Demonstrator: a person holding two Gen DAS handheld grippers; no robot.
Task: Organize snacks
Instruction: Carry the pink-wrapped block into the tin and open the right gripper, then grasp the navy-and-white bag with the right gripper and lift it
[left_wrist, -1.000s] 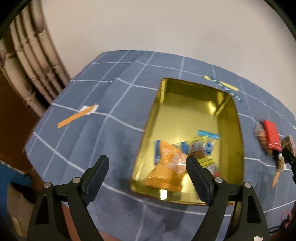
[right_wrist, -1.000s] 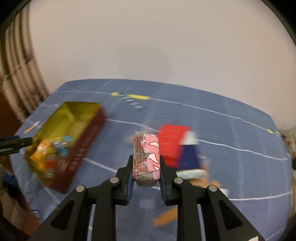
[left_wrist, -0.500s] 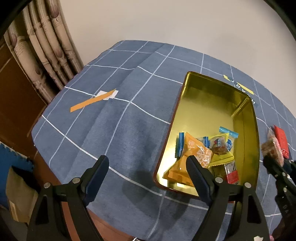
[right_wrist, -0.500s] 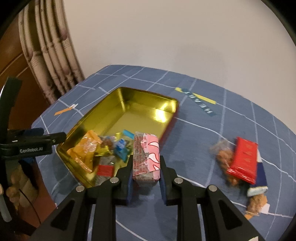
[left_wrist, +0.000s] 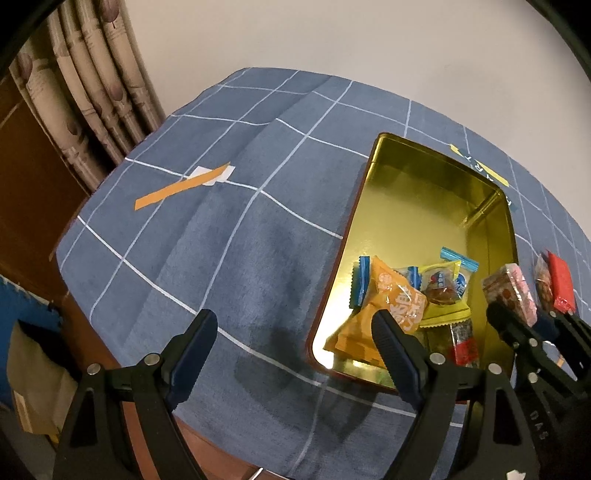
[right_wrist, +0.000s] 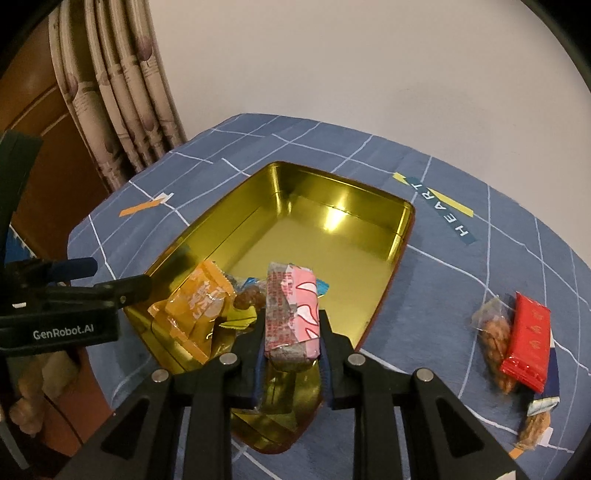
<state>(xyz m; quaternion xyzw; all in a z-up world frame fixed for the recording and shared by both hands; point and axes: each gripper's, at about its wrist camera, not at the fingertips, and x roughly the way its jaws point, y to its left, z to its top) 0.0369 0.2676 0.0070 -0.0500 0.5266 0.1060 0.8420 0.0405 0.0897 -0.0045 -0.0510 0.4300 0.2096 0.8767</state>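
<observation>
The right tool (right_wrist: 291, 332) has carried its pink-wrapped snack (right_wrist: 291, 310) from the loose pile across the counter (right_wrist: 461, 280); it now hangs over the near end of the gold tin (right_wrist: 332, 192), jaws clamped tight on the wrapper. Just ahead and to its left lie the orange packet (right_wrist: 195, 302) and other sweets already binned. The left tool (left_wrist: 291, 332) waits wide open and empty beside the tin. Release looks next; the red packet (right_wrist: 526, 343) remains far right.

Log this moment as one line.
right gripper: shut on pink snack over gold tin | left gripper: open, empty
</observation>
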